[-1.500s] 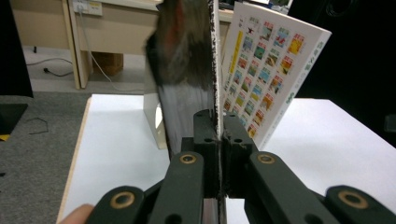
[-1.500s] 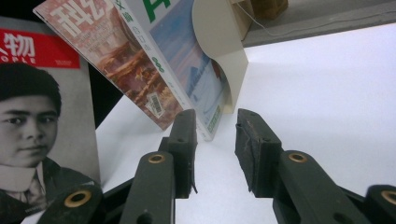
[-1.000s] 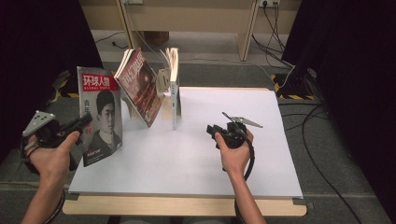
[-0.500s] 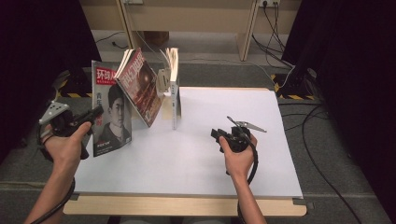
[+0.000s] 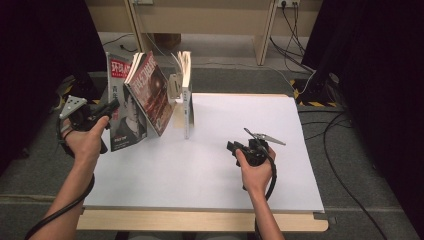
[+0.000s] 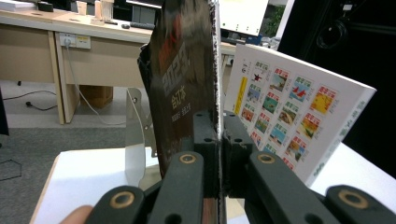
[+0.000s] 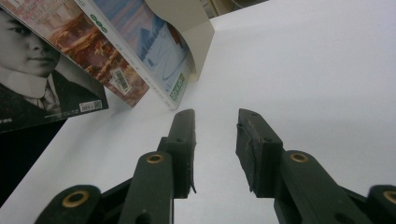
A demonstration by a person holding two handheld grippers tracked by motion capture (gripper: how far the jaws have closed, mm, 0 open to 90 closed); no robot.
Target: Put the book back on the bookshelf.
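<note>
Overhead, white tabletop [image 5: 210, 170] on wooden base, grey floor [image 5: 350, 150], possibly carpet

A white board [image 5: 215, 165] lies on the table [image 5: 200, 221], covering most of its top. At the board's far left corner a bookend [image 5: 174, 86] stands upright, with an upright book [image 5: 186, 95] just to its right. A leaning magazine [image 5: 150, 92] rests on the bookend's left side. Left of that, at the board's edge, the portrait magazine [image 5: 122, 107] stands upright, pinched in the left gripper [image 5: 111, 106], which reaches in from the left. The right gripper [image 5: 235, 147] sits over the middle of the board, right of the books and well apart from them.
</note>
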